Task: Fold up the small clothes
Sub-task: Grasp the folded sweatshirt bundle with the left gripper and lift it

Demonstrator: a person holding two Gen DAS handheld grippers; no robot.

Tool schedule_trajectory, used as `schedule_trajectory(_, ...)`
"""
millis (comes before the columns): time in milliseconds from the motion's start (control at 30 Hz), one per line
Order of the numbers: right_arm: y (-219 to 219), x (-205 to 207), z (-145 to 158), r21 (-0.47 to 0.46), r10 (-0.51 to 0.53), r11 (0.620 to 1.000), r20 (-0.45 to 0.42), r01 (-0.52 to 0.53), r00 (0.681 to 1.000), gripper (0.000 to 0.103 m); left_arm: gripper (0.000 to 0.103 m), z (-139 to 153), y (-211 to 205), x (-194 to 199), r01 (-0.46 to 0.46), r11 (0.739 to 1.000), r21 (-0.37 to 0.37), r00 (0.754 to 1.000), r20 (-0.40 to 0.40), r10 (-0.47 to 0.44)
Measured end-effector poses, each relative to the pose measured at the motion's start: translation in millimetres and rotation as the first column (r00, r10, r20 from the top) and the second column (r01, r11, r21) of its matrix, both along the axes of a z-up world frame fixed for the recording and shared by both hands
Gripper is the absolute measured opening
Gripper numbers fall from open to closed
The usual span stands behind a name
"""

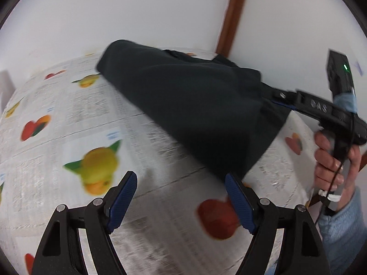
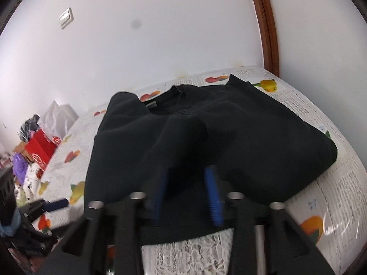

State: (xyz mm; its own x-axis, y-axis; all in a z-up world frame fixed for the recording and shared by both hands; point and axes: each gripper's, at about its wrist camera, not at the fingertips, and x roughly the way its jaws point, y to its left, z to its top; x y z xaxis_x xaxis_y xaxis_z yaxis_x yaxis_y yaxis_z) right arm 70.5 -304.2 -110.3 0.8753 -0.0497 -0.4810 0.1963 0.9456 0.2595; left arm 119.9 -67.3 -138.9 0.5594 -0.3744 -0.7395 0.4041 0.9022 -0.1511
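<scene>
A dark sweatshirt (image 1: 195,105) lies crumpled on the fruit-print tablecloth (image 1: 68,119), its collar (image 2: 176,90) toward the wall. My right gripper (image 2: 187,174) sits low at the near hem. Its blue pads (image 2: 213,194) stand apart, with a loose fold of the dark cloth (image 2: 252,126) between them. In the left wrist view, a hand (image 1: 330,160) holds that gripper and its fingers (image 1: 282,96) reach into the garment's right edge. My left gripper (image 1: 181,183) hangs open over bare tablecloth, nothing between its pads. Its right pad (image 1: 238,201) is close to the garment's lowest corner.
A white wall and a brown wooden door frame (image 2: 266,23) stand behind the table. A red box (image 2: 39,149) and mixed clutter lie off the table's left end. White lace (image 2: 190,252) hangs at the near edge. One pad of the left gripper (image 2: 57,203) shows at lower left.
</scene>
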Motion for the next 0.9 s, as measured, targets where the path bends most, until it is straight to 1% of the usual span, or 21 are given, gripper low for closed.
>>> schedule_trajectory(133,-4.6,13.8,7.6,0.028,0.027,0.999,0.0,-0.027,1.0,0.049,0.076,-1.3,-20.7,-0.7,0.036,0.999,-0.011,0.999,-0.011,-0.036)
schedule_trajectory(233,-7.0,33.9,2.6,0.026,0.015,1.0,-0.043,-0.014,0.999,0.049,0.076,-4.2,-37.5,1.1,0.047,0.998,0.032,0.999,-0.006,-0.047)
schedule_trajectory(267,-6.9,37.8,1.0,0.025,0.019,1.0,-0.047,-0.018,0.999,0.049,0.074,-5.7,-43.0,1.7,0.044,0.998,0.053,0.999,0.002,-0.044)
schedule_trajectory(300,-7.5,41.6,-1.3,0.022,0.02,1.0,-0.052,-0.019,0.998,0.047,0.071,-6.7,-46.7,1.6,0.043,0.997,0.066,0.999,0.009,-0.044)
schedule_trajectory(333,-8.5,45.3,-3.9,0.019,0.023,1.0,-0.057,-0.022,0.998,0.039,0.07,-7.4,-48.4,2.7,0.042,0.996,0.074,0.999,0.015,-0.043)
schedule_trajectory(367,-8.8,48.5,-6.1,0.023,0.035,0.999,-0.061,-0.034,0.998,0.035,0.065,-8.5,-51.1,2.5,0.039,0.995,0.087,0.999,0.028,-0.042)
schedule_trajectory(400,-8.9,50.3,-8.1,0.027,0.046,0.999,-0.066,-0.045,0.997,0.023,0.057,-9.1,-52.5,2.9,0.034,0.995,0.097,0.999,0.037,-0.038)
schedule_trajectory(433,-8.2,52.5,-11.2,0.024,0.055,0.998,-0.074,-0.054,0.996,0.015,0.054,-9.9,-51.7,5.6,0.03,0.994,0.104,0.999,0.041,-0.034)
schedule_trajectory(467,-7.1,53.4,-13.0,0.017,0.053,0.999,-0.08,-0.052,0.995,0.015,0.051,-10.7,-50.6,6.7,0.034,0.995,0.093,0.999,0.035,-0.037)
schedule_trajectory(500,-5.1,54.6,-15.4,0.006,0.052,0.999,-0.086,-0.051,0.995,0.013,0.045,-11.4,-48.1,8.8,0.03,0.997,0.073,0.999,0.029,-0.032)
schedule_trajectory(533,-2.7,55.3,-16.8,-0.005,0.055,0.998,-0.094,-0.056,0.994,0.012,0.041,-11.5,-44.7,8.4,0.018,0.998,0.054,0.999,0.027,-0.019)
schedule_trajectory(567,0.2,56.1,-18.1,-0.02,0.056,0.998,-0.102,-0.058,0.993,0.012,0.032,-11.8,-41.4,7.4,0.012,0.999,0.035,1.0,0.026,-0.013)
schedule_trajectory(600,3.4,56.3,-18.8,-0.031,0.056,0.998,-0.102,-0.06,0.993,0.011,0.027,-11.8,-38.5,6.3,0.006,1.0,0.028,1.0,0.03,-0.007)
schedule_trajectory(700,14.5,57.1,-20.1,-0.056,0.064,0.996,-0.11,-0.07,0.992,0.01,0.023,-11.1,-25.4,3.3,-0.026,0.999,0.041,0.998,0.054,0.024)
schedule_trajectory(767,25.8,58.7,-20.3,-0.074,0.074,0.994,-0.111,-0.082,0.991,0.01,0.021,-9.5,-9.7,3.9,-0.061,0.998,0.017,0.997,0.05,0.061)
schedule_trajectory(900,47.3,66.8,-21.8,-0.054,0.109,0.992,-0.12,-0.117,0.987,0.009,0.018,-8.0,25.1,4.0,-0.111,0.994,0.006,0.993,0.053,0.11)
